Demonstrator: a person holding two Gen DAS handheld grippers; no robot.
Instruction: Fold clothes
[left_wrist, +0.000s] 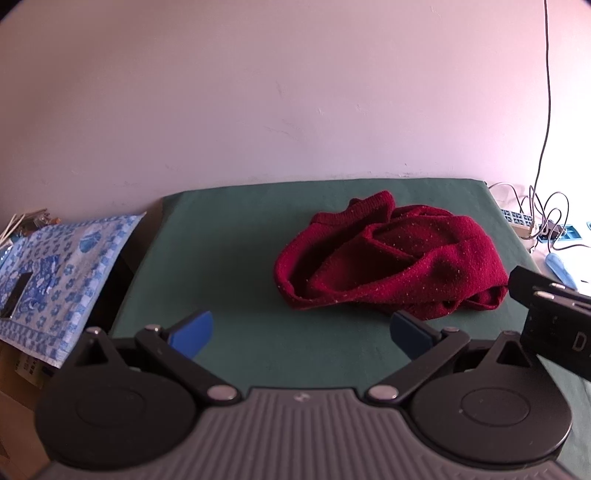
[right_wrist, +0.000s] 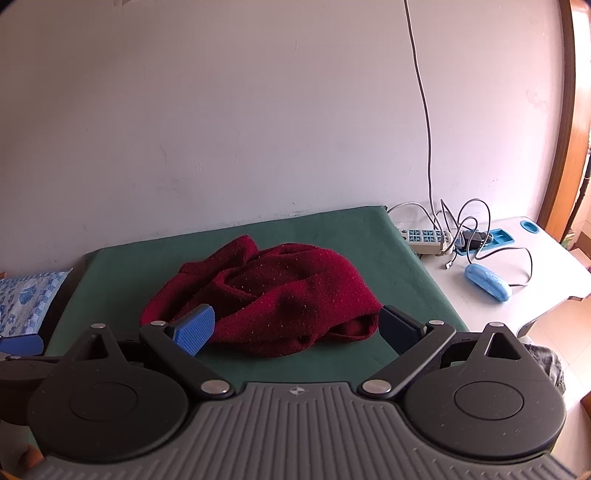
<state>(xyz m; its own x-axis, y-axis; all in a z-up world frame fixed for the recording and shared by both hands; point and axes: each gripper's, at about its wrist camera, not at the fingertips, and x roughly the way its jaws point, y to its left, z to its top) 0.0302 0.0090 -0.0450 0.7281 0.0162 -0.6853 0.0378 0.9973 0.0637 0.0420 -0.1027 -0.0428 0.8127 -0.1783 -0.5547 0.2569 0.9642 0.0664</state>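
Red knit garment lies in a crumpled heap on the green-covered bench, toward the far right part of the cloth, folds bunched, a ribbed hem or cuff sticking up at the back; not flat, not folded. Left hand-held gripper hovers low over bare green cloth, near edge of the garment just ahead and right of it, jaws spread wide, nothing between the blue pads. Right hand-held gripper also wide apart and empty, aimed straight at the heap's near edge; in its view the left blue pad overlaps the knit, but contact cannot be told. Part of the right gripper's black body shows at the right edge of the left view. Off the cloth: blue patterned fabric to the left, power strip with tangled cables and a blue case on the white surface to the right. Step in hand, by judgement: approach to the heap for a grasp, both tools positioned short of it. The next move likely calls for finding a clear edge such as the ribbed hem, pinching a single layer, and spreading the garment flat before any fold; thick bunched knit risks grabbing several layers at once.
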